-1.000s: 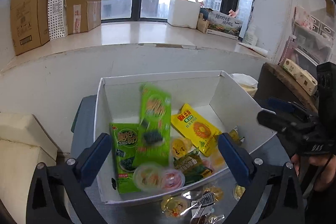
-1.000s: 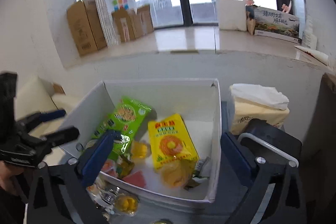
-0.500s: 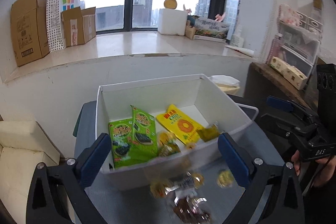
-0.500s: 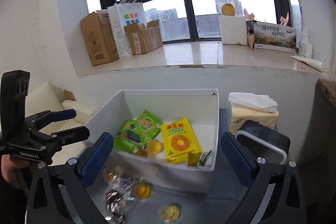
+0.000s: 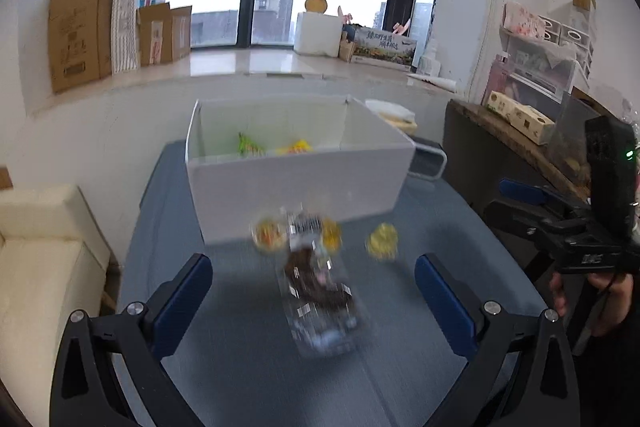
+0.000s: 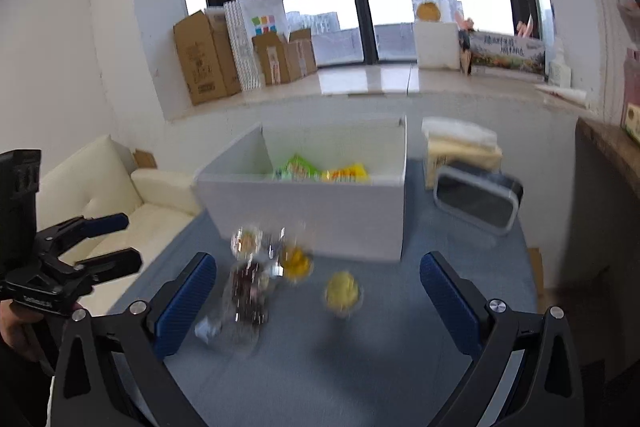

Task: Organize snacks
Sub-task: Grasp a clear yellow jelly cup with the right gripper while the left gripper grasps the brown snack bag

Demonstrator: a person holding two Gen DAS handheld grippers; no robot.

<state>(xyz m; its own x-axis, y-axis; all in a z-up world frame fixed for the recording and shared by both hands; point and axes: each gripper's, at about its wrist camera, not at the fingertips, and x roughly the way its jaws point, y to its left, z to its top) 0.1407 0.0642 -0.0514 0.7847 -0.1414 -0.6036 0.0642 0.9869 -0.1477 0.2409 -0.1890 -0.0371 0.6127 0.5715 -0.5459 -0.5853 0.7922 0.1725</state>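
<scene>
A white box stands on the grey-blue table, with green and yellow snack packets showing over its rim. In front of it lie a clear pack of dark snacks, an orange jelly cup, another cup and a yellow cup. My left gripper is open, low over the table, with the clear pack between its fingers and untouched. My right gripper is open too, near the yellow cup. Each gripper shows in the other's view, held by a hand.
A black-and-white lidded container sits right of the box, a tissue pack behind it. A cream sofa lies to the left and a dark wooden shelf to the right. Cardboard boxes line the windowsill.
Both grippers have pulled back and down from above the box toward the table's near side. The box interior is now mostly hidden behind its front wall. The loose snacks now lie between the fingers.
</scene>
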